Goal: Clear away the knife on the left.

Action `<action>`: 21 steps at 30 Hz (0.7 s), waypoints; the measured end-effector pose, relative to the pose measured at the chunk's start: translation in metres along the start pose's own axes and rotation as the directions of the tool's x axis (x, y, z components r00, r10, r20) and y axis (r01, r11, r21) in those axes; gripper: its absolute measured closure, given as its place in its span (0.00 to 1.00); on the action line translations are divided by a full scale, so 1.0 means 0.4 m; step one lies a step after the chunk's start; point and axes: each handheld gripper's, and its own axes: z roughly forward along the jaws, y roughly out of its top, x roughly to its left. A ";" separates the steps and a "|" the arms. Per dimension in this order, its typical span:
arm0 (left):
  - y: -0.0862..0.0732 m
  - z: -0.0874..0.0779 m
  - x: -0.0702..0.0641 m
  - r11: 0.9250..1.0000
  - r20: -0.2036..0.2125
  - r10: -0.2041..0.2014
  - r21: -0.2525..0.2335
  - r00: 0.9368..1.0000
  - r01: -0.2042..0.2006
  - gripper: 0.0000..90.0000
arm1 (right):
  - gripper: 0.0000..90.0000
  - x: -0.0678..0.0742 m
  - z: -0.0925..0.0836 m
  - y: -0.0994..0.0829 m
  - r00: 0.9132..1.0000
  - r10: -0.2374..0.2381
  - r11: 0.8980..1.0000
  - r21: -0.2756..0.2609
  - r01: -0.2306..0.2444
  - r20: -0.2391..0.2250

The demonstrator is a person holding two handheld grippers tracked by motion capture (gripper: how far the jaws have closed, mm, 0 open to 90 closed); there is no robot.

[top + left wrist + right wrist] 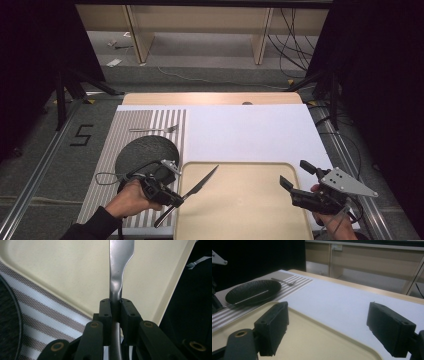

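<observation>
Left gripper [176, 199] clamped on knife [200, 184] at the handle neck, blade out over left edge of beige tray [240, 200]. Narrow grip on smooth rounded steel: risk of pivoting or slipping. Right gripper [295, 176] released, empty. Tray matte plastic, black plate [145, 152] textured, placemat [107, 160] woven, striped.
</observation>
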 end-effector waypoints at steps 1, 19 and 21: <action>0.005 0.004 -0.002 1.000 0.007 -0.001 0.009 1.000 0.000 0.89 | 0.21 0.000 0.000 0.000 1.000 0.000 1.000 0.001 0.000 0.000; 0.073 0.063 -0.013 0.999 0.046 -0.022 0.034 0.999 0.020 0.89 | 0.21 0.000 0.000 0.000 1.000 -0.004 1.000 0.000 0.004 -0.001; 0.081 0.070 -0.017 0.999 0.053 -0.021 0.035 0.998 0.019 0.89 | 0.21 -0.001 0.000 0.000 1.000 -0.004 1.000 0.000 0.004 -0.001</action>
